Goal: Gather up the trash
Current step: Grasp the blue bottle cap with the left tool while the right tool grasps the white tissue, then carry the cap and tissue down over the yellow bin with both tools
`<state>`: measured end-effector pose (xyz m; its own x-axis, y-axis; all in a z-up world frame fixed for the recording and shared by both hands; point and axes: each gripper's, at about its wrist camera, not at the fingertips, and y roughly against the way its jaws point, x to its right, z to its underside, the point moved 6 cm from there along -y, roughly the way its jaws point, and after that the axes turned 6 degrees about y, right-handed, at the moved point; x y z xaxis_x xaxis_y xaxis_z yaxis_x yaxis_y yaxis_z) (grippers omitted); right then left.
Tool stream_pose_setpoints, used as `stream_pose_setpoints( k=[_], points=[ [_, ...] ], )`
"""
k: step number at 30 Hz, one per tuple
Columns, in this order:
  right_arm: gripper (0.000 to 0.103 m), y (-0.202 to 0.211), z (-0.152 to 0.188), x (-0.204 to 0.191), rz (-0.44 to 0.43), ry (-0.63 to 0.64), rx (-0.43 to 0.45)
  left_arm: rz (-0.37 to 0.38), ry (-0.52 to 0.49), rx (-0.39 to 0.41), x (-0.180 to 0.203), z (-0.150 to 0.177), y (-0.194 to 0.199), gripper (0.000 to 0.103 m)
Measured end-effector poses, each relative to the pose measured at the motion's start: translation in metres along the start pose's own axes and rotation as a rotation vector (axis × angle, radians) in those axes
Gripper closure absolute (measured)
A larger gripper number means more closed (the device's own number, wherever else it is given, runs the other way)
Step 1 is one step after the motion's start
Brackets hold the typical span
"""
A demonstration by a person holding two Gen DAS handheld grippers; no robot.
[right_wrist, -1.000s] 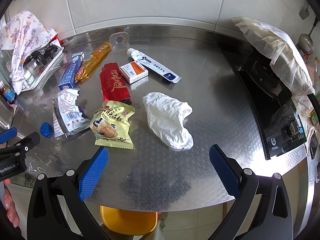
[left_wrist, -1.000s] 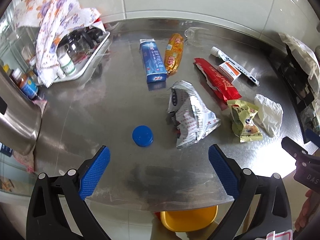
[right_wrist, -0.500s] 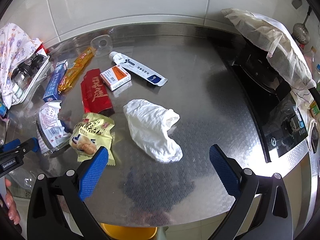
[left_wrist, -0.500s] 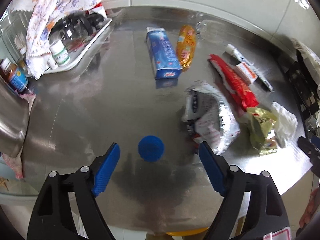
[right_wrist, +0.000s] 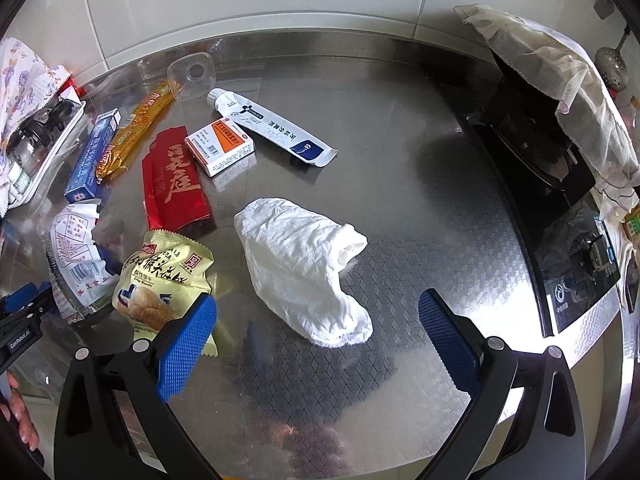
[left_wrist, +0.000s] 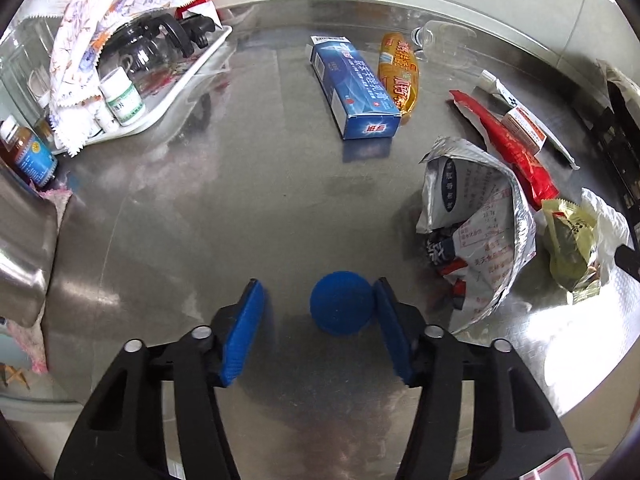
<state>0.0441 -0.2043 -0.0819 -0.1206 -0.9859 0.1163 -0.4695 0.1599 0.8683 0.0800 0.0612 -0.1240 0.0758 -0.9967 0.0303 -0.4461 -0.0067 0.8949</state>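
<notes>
Blue bottle cap (left_wrist: pixel 341 303) was bracketed by L gripper (left_wrist: pixel 316 296) – jaws apart, right pad touching it, not yet clamped; R gripper (right_wrist: pixel 318 312) was held wide over crumpled tissue (right_wrist: pixel 304 272) – nothing gripped.

The cap (left_wrist: pixel 341 303) is blue, like the left tool's (left_wrist: pixel 316 312) pads. The tissue (right_wrist: pixel 304 276) is white. The desk (right_wrist: pixel 400 208) is silver with a cube pattern.

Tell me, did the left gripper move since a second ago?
Yes. The left gripper went forward and down toward the blue cap, which now sits between its narrowed jaws; the blue box looms larger too.
</notes>
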Motion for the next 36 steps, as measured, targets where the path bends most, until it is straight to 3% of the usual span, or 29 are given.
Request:
stream_pose_setpoints(
  k=[6, 8, 10, 11, 12, 13, 15, 16, 21, 23, 28, 36],
  points=[
    [0.003, -0.021, -0.011, 0.001, 0.003, 0.027, 0.0, -0.006, -0.002, 0.013, -0.01, 0.001, 0.002, 0.066],
    [0.017, -0.031, -0.012, 0.002, -0.003, 0.036, -0.017, -0.008, -0.008, 0.015, -0.011, 0.002, 0.003, 0.067],
    [0.044, -0.041, -0.011, 0.003, -0.014, 0.046, -0.045, -0.007, -0.009, 0.014, -0.011, 0.002, 0.003, 0.067],
    [0.048, -0.042, -0.01, 0.003, -0.033, 0.039, -0.046, -0.008, -0.011, 0.015, -0.011, 0.002, 0.003, 0.068],
    [0.064, -0.041, -0.011, 0.004, -0.042, 0.028, -0.04, -0.011, -0.014, 0.016, -0.012, 0.001, 0.003, 0.071],
    [0.072, -0.039, -0.011, 0.005, -0.045, 0.02, -0.036, -0.005, -0.015, 0.016, -0.011, 0.001, 0.003, 0.071],
    [0.075, -0.032, -0.01, 0.006, -0.057, 0.0, -0.016, 0.009, -0.014, 0.016, -0.013, 0.001, 0.004, 0.071],
    [0.087, -0.027, -0.009, 0.007, -0.061, -0.007, -0.006, 0.016, -0.018, 0.018, -0.013, 0.001, 0.004, 0.071],
    [0.088, -0.006, -0.003, 0.006, -0.054, -0.034, 0.025, 0.052, -0.041, 0.037, -0.013, 0.002, 0.009, 0.071],
    [0.095, 0.0, -0.002, 0.003, -0.058, -0.049, 0.034, 0.066, -0.058, 0.042, -0.014, 0.002, 0.011, 0.072],
    [0.097, 0.02, 0.01, -0.001, -0.068, -0.085, 0.065, 0.089, -0.098, 0.055, -0.013, 0.002, 0.017, 0.072],
    [0.098, 0.037, 0.026, -0.005, -0.09, -0.104, 0.089, 0.08, -0.108, 0.08, -0.019, 0.006, 0.027, 0.072]
  ],
)
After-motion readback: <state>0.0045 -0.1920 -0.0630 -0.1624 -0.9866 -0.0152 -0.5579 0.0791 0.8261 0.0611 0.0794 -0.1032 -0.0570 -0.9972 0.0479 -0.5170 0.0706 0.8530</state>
